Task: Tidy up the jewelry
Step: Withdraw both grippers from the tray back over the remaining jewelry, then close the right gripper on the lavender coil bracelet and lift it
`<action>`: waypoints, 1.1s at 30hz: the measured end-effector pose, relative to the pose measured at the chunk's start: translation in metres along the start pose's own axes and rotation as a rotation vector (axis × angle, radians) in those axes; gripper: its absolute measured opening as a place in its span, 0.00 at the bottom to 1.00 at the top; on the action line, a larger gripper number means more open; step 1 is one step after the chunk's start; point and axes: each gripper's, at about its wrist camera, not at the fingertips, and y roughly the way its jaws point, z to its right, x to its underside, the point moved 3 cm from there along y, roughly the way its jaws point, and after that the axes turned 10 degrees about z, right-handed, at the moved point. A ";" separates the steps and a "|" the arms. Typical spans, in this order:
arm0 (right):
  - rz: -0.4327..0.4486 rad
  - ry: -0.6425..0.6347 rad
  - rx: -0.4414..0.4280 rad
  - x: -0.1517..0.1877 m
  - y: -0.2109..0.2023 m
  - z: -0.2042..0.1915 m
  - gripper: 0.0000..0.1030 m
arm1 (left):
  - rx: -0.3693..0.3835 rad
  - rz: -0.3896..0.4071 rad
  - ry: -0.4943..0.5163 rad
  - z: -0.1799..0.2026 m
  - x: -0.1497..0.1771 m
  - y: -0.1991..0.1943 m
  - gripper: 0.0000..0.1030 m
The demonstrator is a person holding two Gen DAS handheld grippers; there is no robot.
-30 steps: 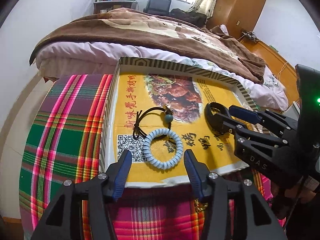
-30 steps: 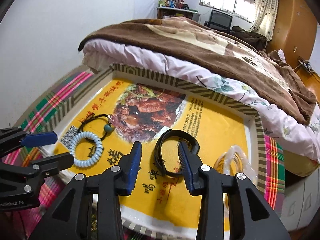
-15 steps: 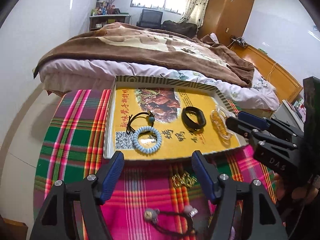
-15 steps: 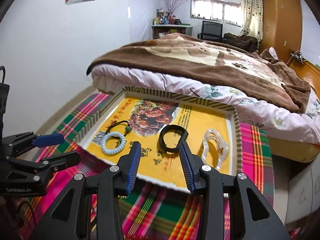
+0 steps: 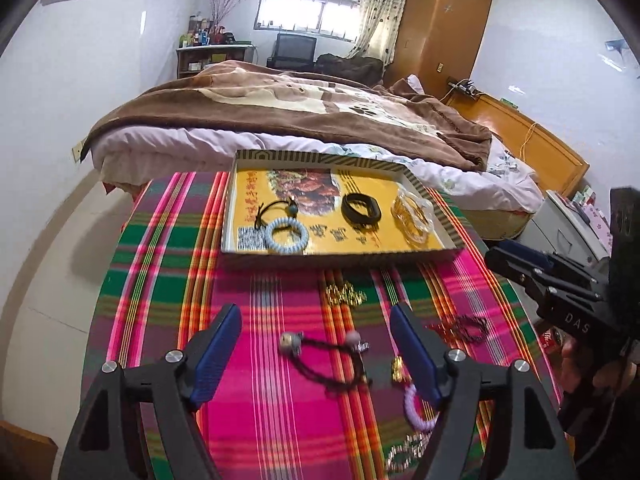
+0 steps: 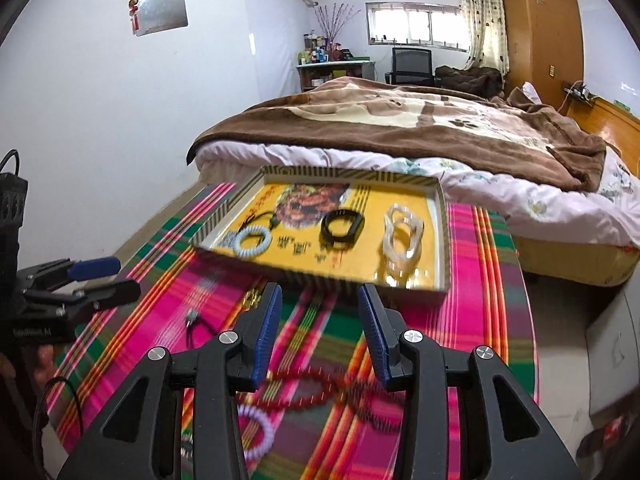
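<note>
Two handheld grippers hover over a plaid tablecloth [image 5: 280, 420] w/ a shallow yellow tray [image 5: 434, 248] at its far edge, next to a bed.

Left gripper [image 5: 316, 354]: jaws wide, have just been opening, nothing between the pads. Right gripper [image 6: 318, 336]: jaws partway apart, also empty.

In the tray: pale blue coil band [image 5: 286, 236], black cord w/ a bead [image 5: 276, 210], black band [image 5: 361, 209], clear bangles [image 5: 412, 216].

Loose on the cloth: dark cord bracelet [image 5: 324, 360] below the left gripper, gold chain [image 5: 345, 296], red bead string [image 6: 320, 390] under the right gripper, lilac bead bracelet [image 6: 256, 428].

These look light, limp and prob. slippery; pinch across the cord or a bead run, low to the cloth, not the clasp.
</note>
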 end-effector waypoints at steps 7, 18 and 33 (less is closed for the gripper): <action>-0.052 0.029 -0.016 0.044 -0.021 -0.005 0.40 | -0.001 0.002 -0.053 -0.019 0.025 -0.023 0.74; -0.190 0.015 -0.045 0.098 -0.001 -0.027 0.40 | -0.026 -0.066 -0.110 -0.050 0.066 -0.024 0.75; -0.233 -0.080 -0.003 0.111 0.019 -0.046 0.40 | -0.041 -0.099 -0.122 -0.061 0.080 -0.021 0.75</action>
